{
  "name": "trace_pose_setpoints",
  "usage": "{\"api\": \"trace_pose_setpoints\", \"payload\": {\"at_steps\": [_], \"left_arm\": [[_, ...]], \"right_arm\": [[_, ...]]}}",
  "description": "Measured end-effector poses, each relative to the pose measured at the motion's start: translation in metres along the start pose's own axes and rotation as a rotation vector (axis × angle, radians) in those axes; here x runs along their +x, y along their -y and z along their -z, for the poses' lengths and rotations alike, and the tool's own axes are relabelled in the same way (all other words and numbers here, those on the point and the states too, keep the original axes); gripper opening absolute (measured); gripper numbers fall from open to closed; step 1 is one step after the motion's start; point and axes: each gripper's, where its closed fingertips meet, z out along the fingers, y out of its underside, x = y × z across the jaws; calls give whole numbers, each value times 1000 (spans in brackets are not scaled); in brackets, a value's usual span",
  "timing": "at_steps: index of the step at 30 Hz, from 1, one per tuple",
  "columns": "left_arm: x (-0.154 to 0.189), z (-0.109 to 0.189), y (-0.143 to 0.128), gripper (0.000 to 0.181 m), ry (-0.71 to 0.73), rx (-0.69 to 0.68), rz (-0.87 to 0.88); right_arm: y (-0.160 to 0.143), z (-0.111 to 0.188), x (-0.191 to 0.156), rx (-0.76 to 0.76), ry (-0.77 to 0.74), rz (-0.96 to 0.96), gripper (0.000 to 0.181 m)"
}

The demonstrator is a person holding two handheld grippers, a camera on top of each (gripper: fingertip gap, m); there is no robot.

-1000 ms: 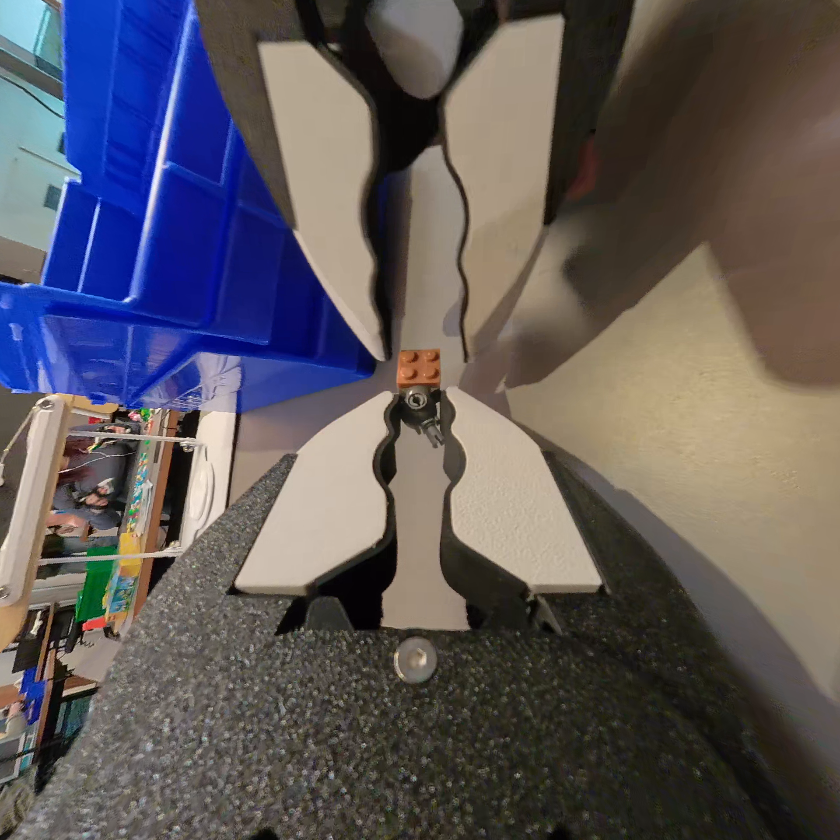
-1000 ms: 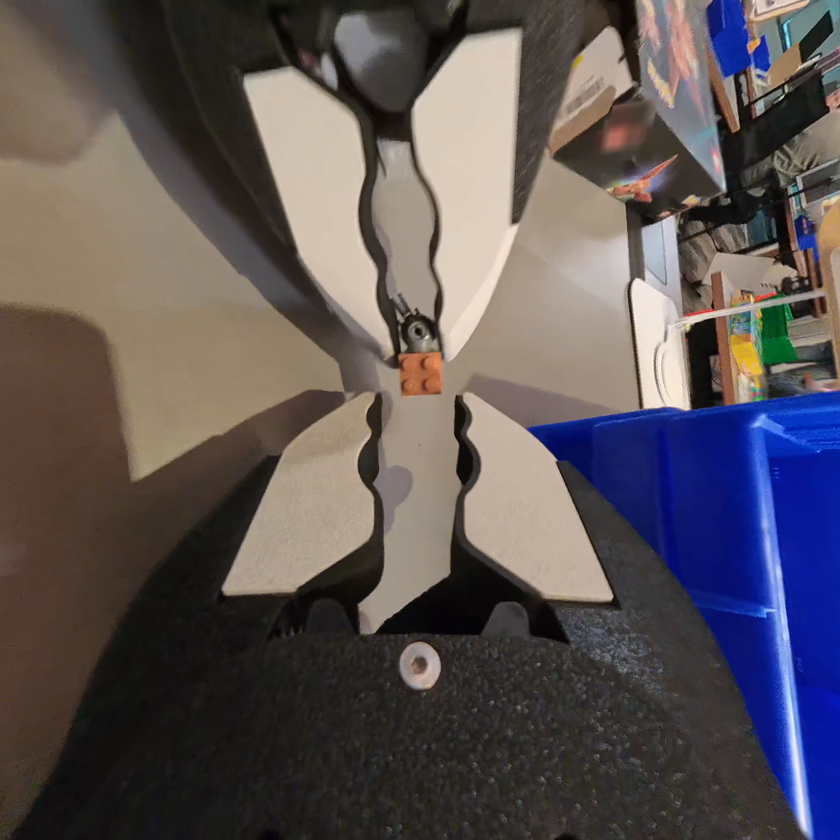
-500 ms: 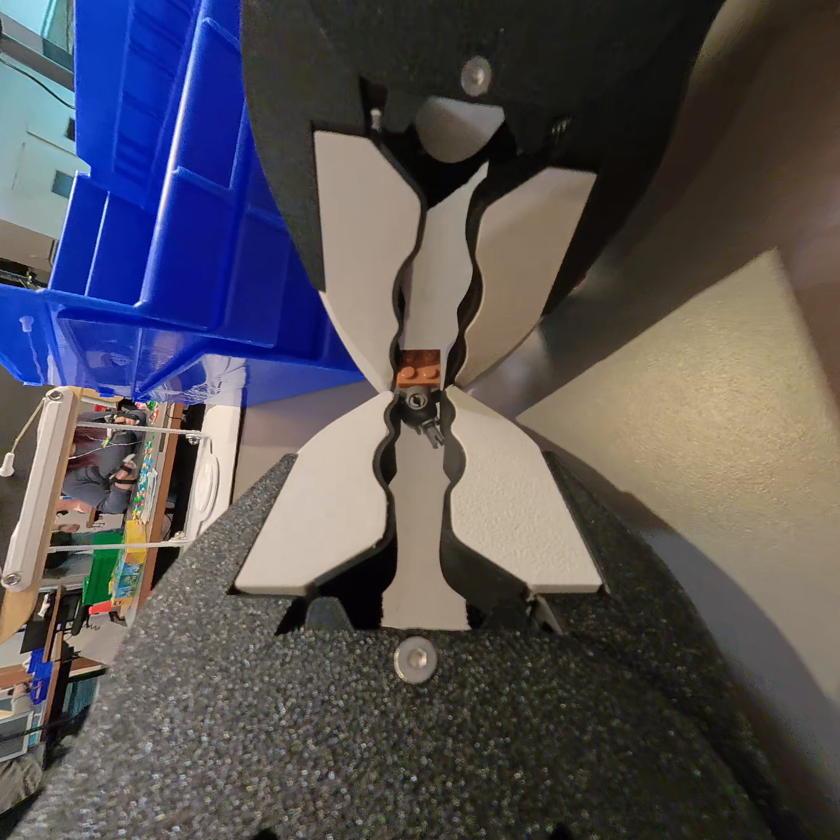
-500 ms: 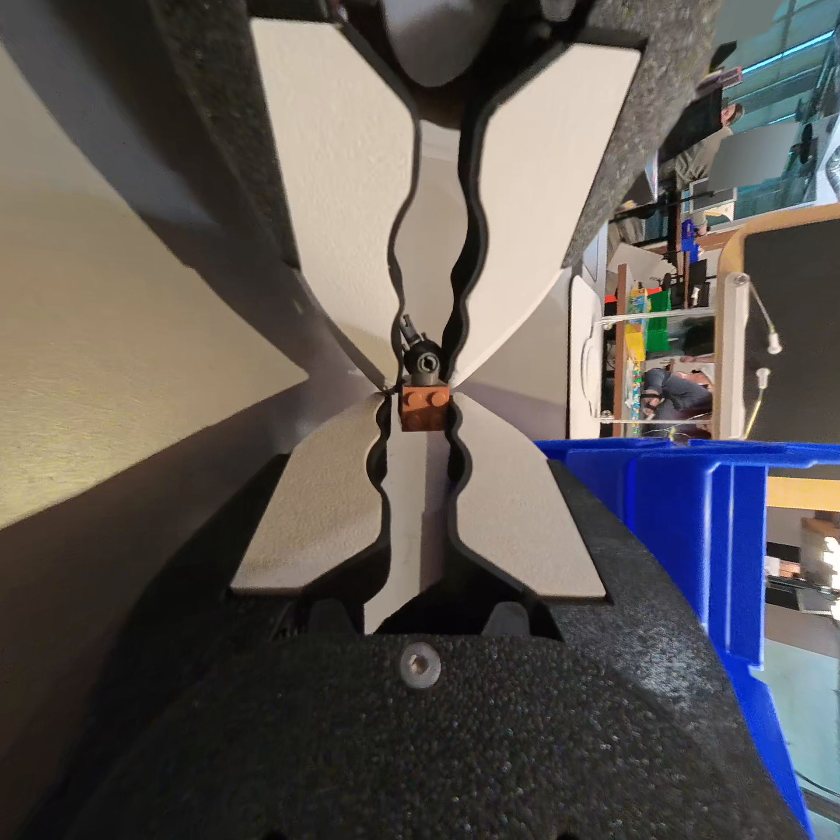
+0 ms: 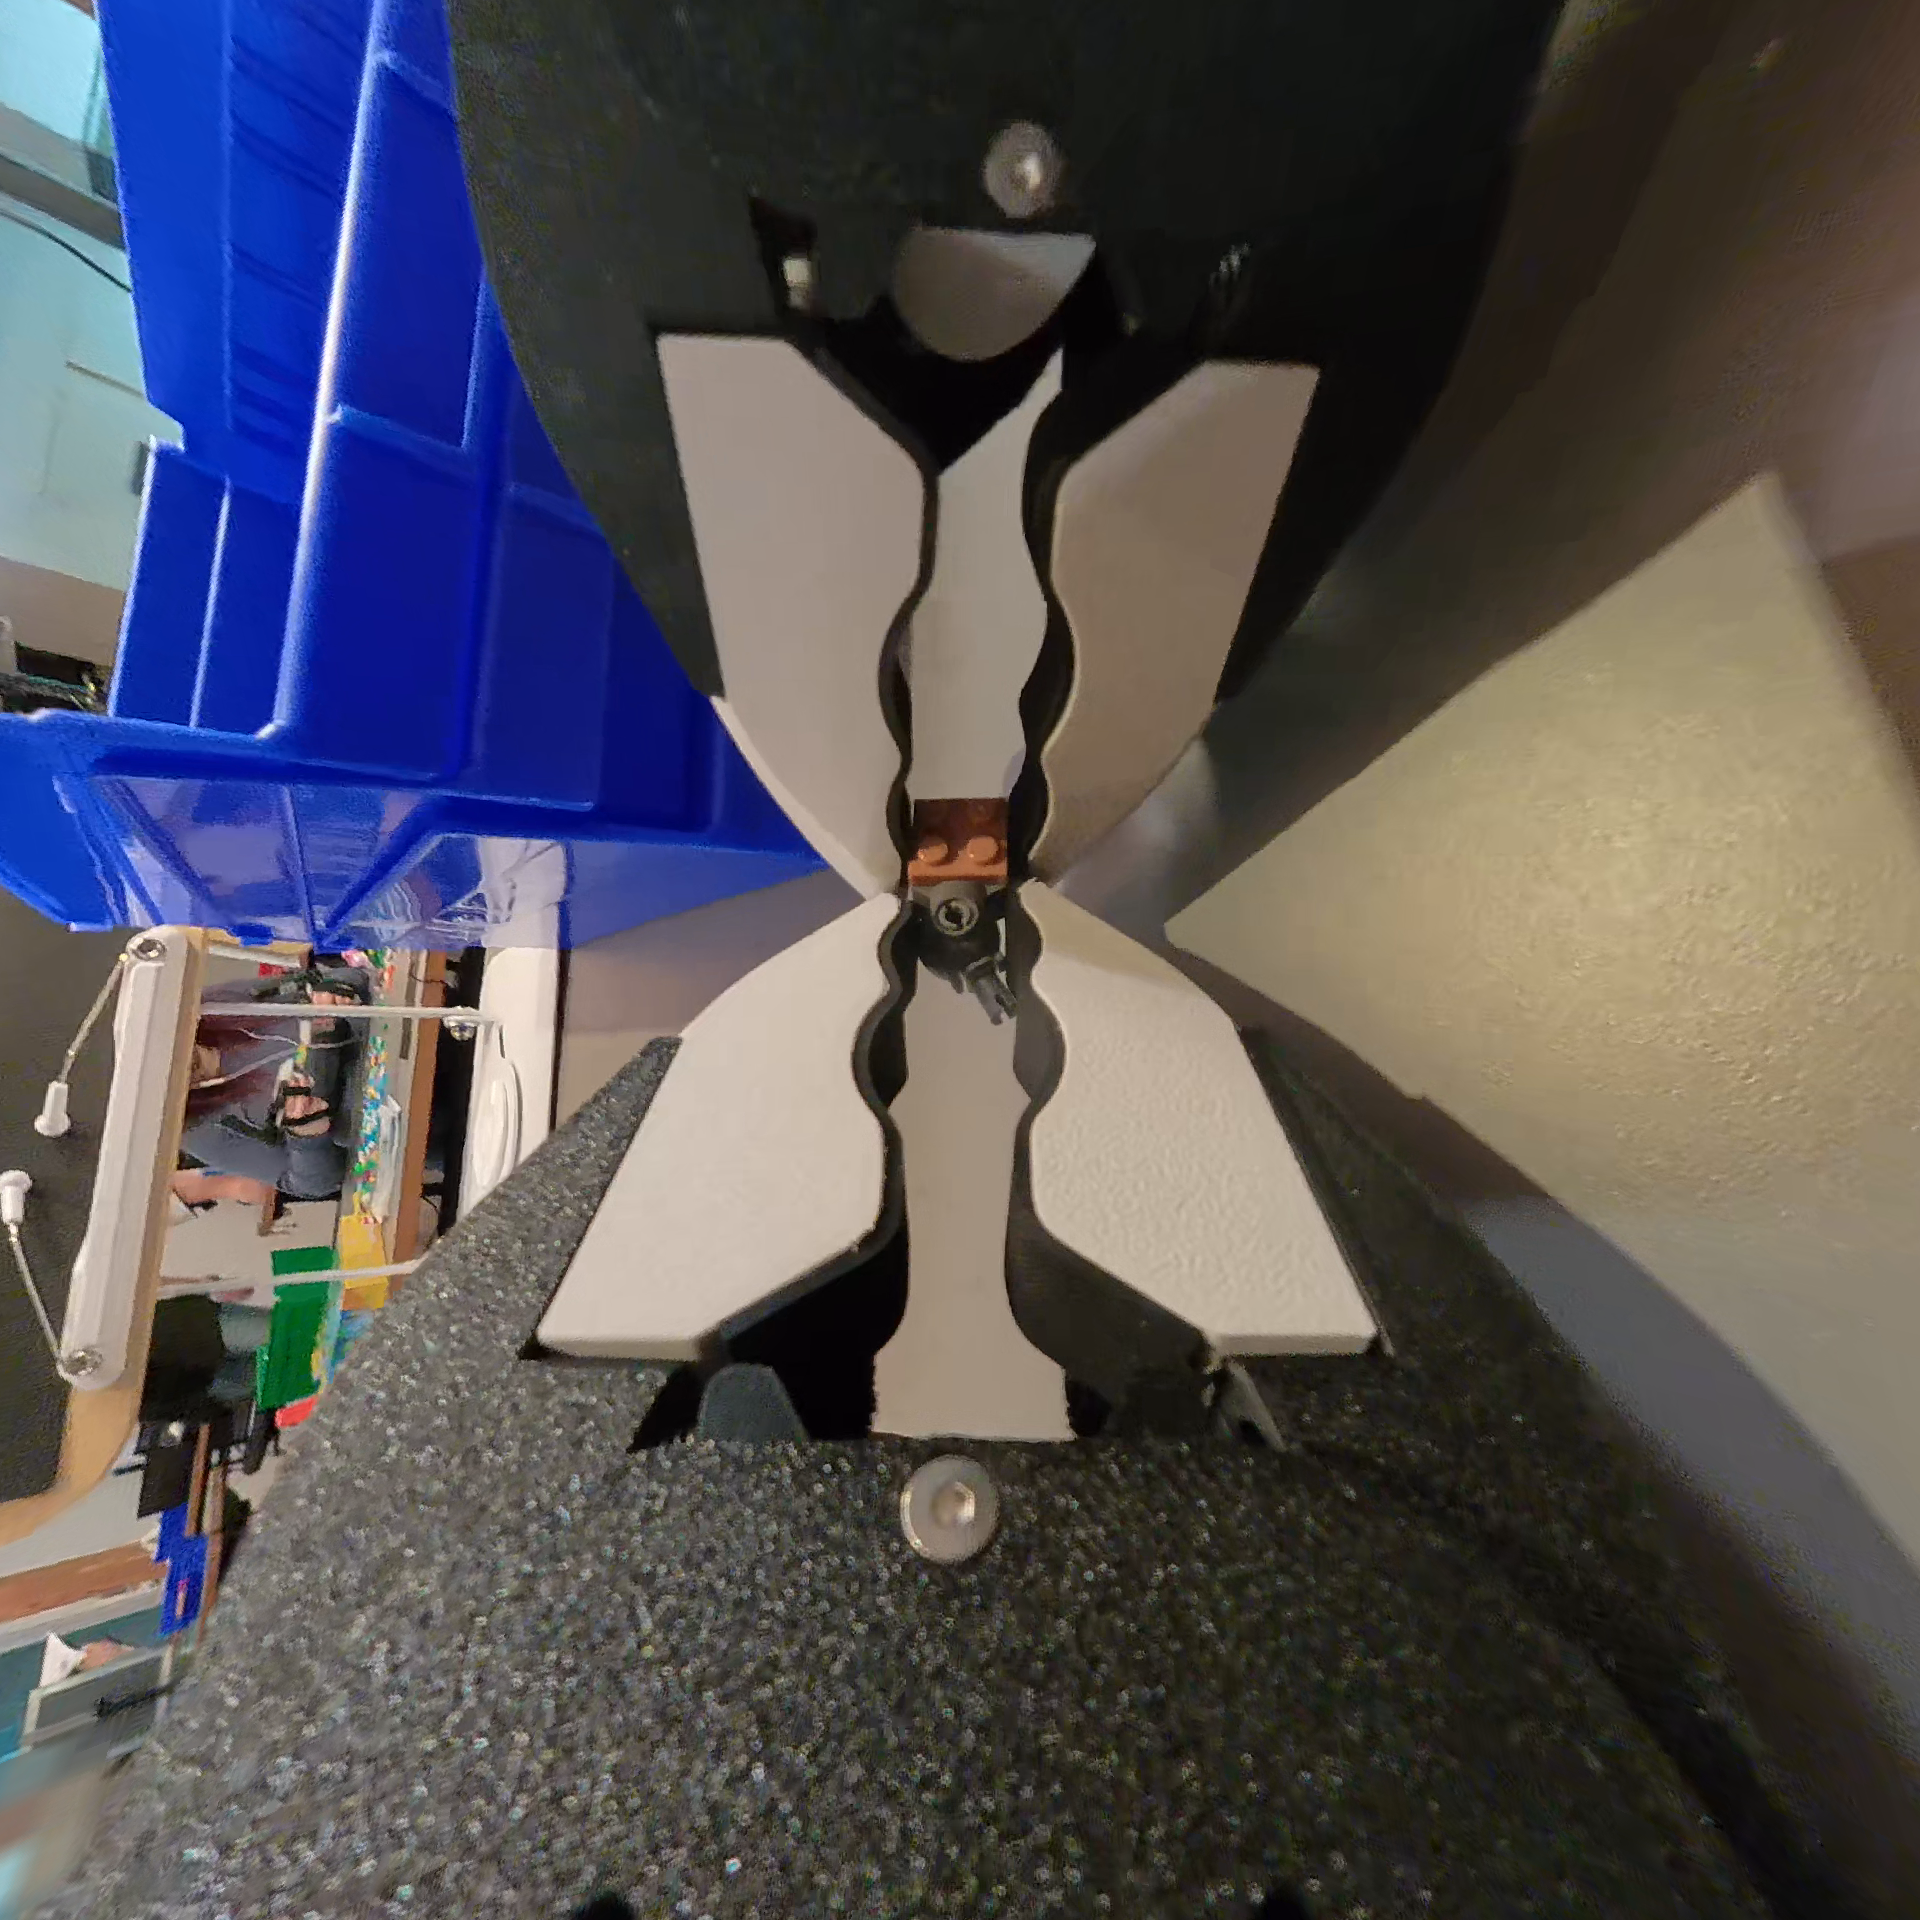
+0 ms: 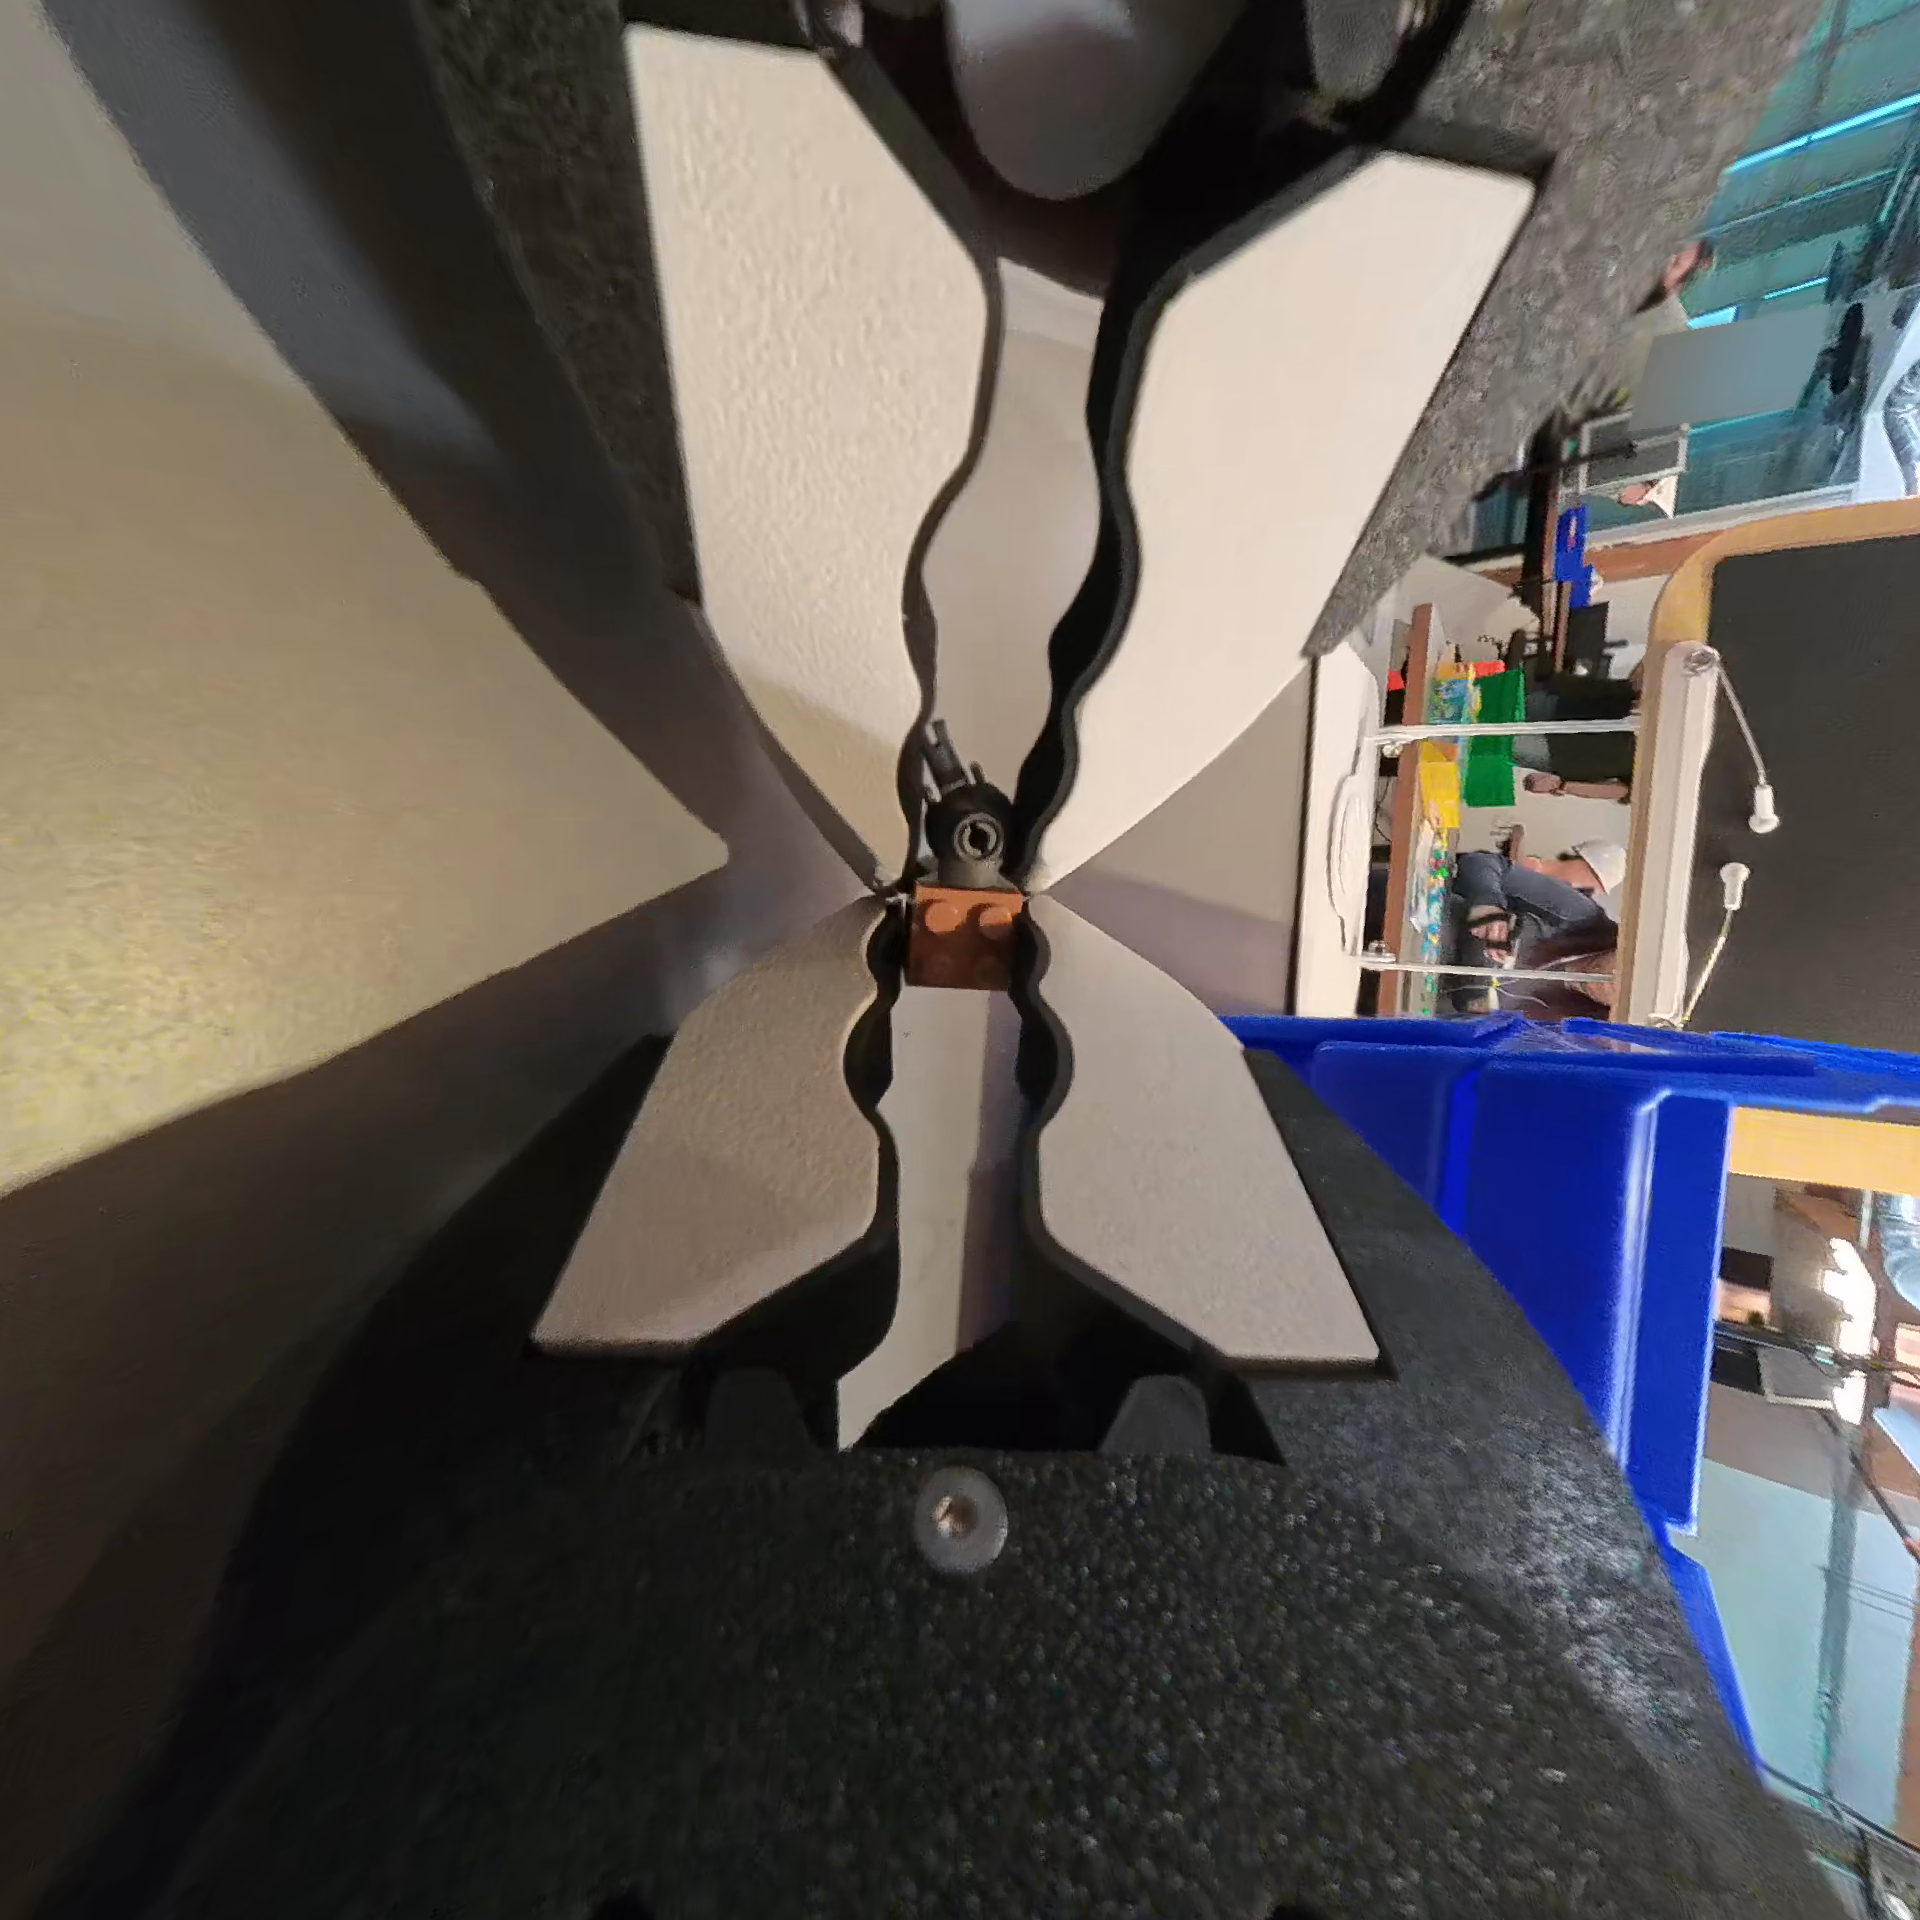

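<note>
We hold the two grippers tip to tip above a pale tabletop (image 5: 1558,987). The left gripper (image 5: 961,925) is closed on a small dark connector piece (image 5: 956,920); the right gripper (image 6: 961,951) is closed on a small brown two-stud brick (image 6: 958,951). The two parts touch — whether fully seated, we cannot tell. A blue bin (image 5: 312,520) stands just beside them.
</note>
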Motion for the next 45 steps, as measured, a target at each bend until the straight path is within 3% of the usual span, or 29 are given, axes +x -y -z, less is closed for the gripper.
{"api": "trace_pose_setpoints", "payload": {"at_steps": [1,5,12,36,38,42,45], "left_arm": [[-1,1,1,16,5,13,-10],[-1,5,6,16,26,62,-104],[4,4,5,16,72,32,-331],[5,6,13,15,147,29,-546],[4,5,13,15,130,46,-477],[6,2,11,15,-37,130,-61],[-9,5,6,14,-44,171,153]], "right_arm": [[1,2,0,11,8,-15,19],[5,8,0,75,70,-89,18],[8,12,-11,119,189,-188,18],[17,30,-25,328,660,-762,20],[17,30,-23,344,670,-789,20],[15,26,-19,351,596,-732,18],[9,23,-4,376,505,-750,18]]}}
